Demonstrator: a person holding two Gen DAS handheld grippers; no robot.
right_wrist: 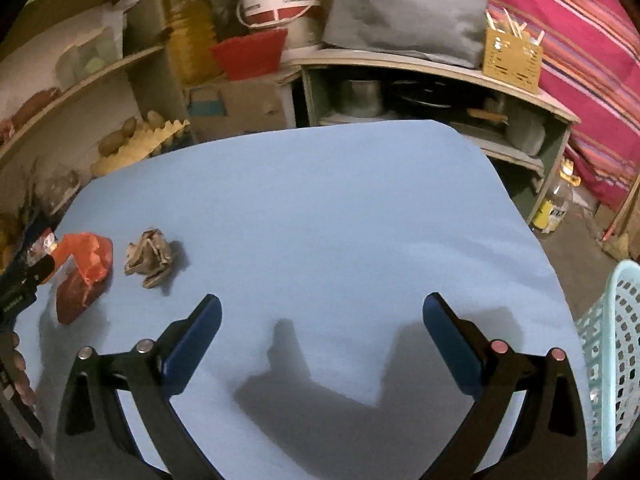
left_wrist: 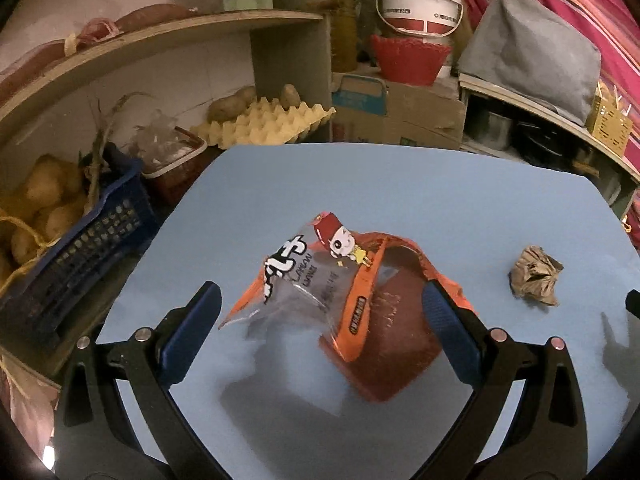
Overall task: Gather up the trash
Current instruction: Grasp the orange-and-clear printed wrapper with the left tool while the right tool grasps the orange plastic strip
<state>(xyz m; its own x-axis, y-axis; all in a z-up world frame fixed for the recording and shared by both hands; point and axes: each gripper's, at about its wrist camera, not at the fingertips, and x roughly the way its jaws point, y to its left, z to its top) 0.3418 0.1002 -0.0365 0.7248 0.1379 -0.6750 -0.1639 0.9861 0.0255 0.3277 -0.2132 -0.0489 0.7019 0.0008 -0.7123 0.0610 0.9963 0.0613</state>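
Note:
An orange and clear snack wrapper (left_wrist: 340,292) sits crumpled on the blue table (left_wrist: 440,208). My left gripper (left_wrist: 322,302) is open around it, one blue finger on each side; the right finger overlaps the wrapper's orange edge. A crumpled brown paper ball (left_wrist: 536,276) lies to the wrapper's right. In the right wrist view the wrapper (right_wrist: 84,276) and the paper ball (right_wrist: 150,258) are at the far left. My right gripper (right_wrist: 322,306) is open over bare table (right_wrist: 340,208), with nothing between its fingers.
A pale teal perforated basket (right_wrist: 616,352) stands off the table's right edge. A dark blue crate (left_wrist: 92,236) of potatoes and a yellow egg tray (left_wrist: 264,124) sit left of the table. Cluttered shelves (right_wrist: 440,76) stand behind it. A hand (right_wrist: 20,364) shows at the left.

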